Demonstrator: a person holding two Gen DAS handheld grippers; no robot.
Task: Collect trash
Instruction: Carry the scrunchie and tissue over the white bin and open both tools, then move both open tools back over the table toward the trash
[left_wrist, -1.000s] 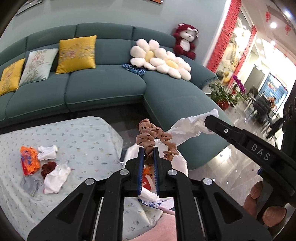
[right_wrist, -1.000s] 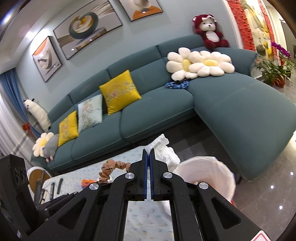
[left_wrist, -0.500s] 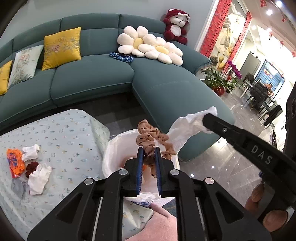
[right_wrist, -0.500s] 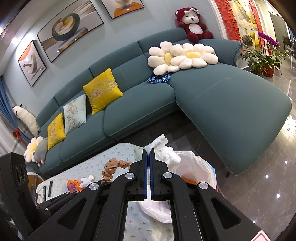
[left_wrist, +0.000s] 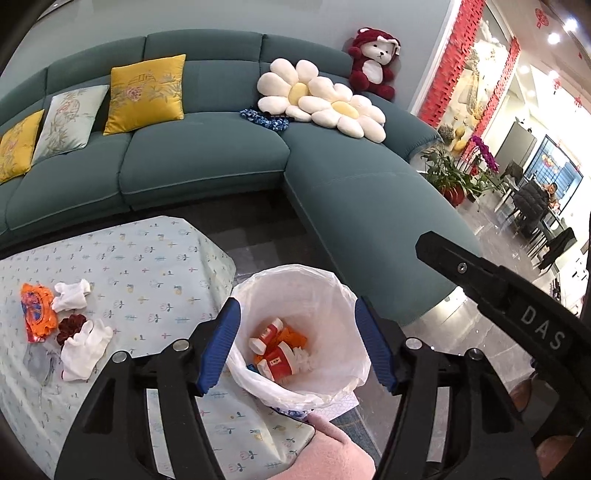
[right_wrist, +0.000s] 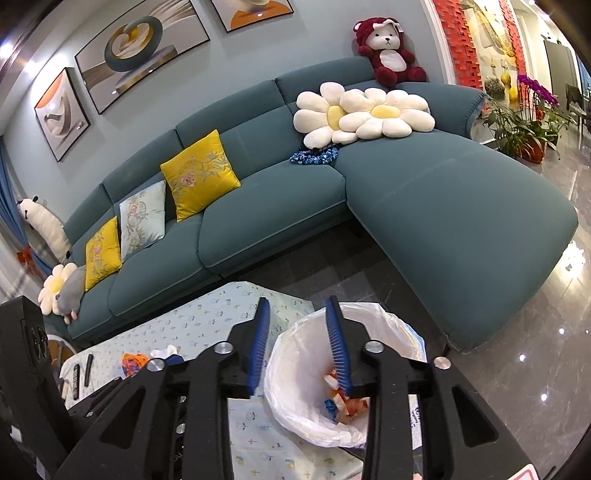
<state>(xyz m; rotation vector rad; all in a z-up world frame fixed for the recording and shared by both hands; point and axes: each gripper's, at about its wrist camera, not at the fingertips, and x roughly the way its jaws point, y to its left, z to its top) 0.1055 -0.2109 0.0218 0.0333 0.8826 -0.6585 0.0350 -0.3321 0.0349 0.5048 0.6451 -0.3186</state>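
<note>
A bin with a white liner bag stands at the table's right edge, holding red-and-white and orange trash. It also shows in the right wrist view. My left gripper is open and empty right above the bin mouth. My right gripper is open and empty beside the bin; its arm crosses the left wrist view. On the table lie an orange wrapper, white tissues and a dark red scrunchie.
A teal sofa curves behind the table, with yellow cushions, flower pillows and a red plush bear. Potted plants stand at the right. Remotes lie on the table's far left.
My left gripper opened and let the brown scrunchie go; it is out of sight. My right gripper opened and let go of the bag's edge, which fell back around the bin.
</note>
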